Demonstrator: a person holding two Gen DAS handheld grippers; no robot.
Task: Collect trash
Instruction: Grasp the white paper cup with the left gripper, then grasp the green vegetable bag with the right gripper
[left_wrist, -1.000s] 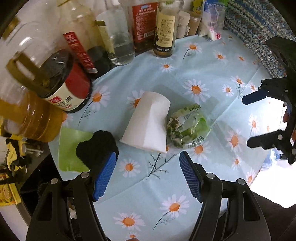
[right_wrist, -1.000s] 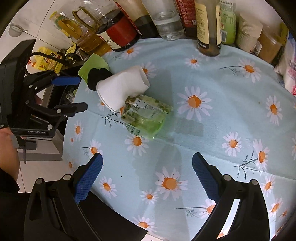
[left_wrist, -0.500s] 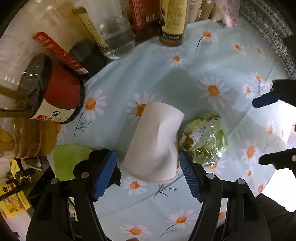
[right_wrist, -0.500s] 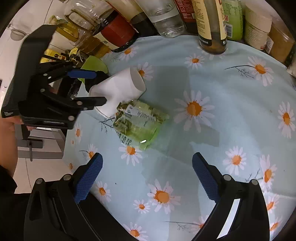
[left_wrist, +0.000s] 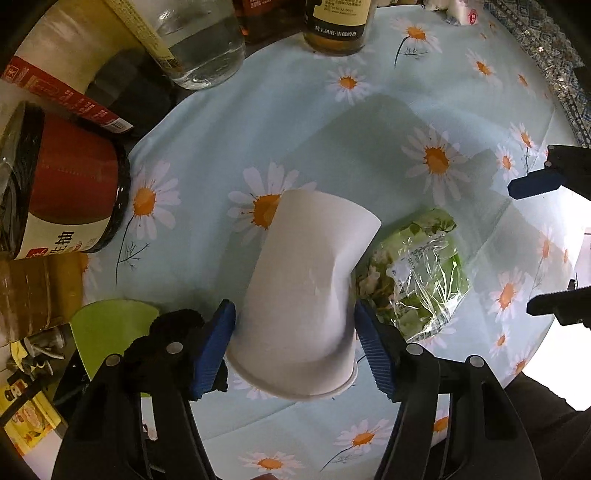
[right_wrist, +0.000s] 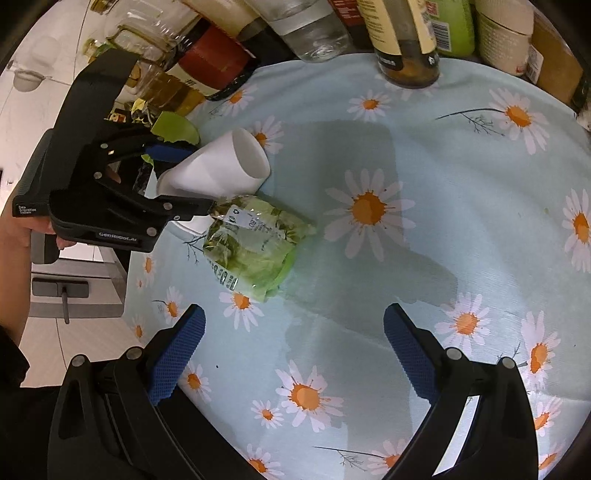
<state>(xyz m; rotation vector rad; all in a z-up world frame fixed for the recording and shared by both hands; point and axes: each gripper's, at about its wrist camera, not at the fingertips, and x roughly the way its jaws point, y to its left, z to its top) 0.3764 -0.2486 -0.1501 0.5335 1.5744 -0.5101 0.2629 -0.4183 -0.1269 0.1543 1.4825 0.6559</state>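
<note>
A white paper cup (left_wrist: 306, 291) lies on its side on the daisy tablecloth (left_wrist: 295, 140); it also shows in the right wrist view (right_wrist: 218, 170). My left gripper (left_wrist: 295, 343) is open, with its blue pads either side of the cup's rim end, touching or nearly so. A crumpled green plastic wrapper (left_wrist: 417, 277) lies just right of the cup, also seen in the right wrist view (right_wrist: 255, 240). My right gripper (right_wrist: 291, 354) is open and empty, above the cloth in front of the wrapper.
Oil and sauce bottles (left_wrist: 62, 192) and jars (right_wrist: 406, 40) crowd the back and left of the table. A green scrap (left_wrist: 107, 325) with a black item (left_wrist: 177, 332) on it lies at the left edge. The table edge is near the left gripper.
My left gripper has moved forward so its pads now flank the cup, and the jaws have narrowed. My right gripper has moved closer to the wrapper.
</note>
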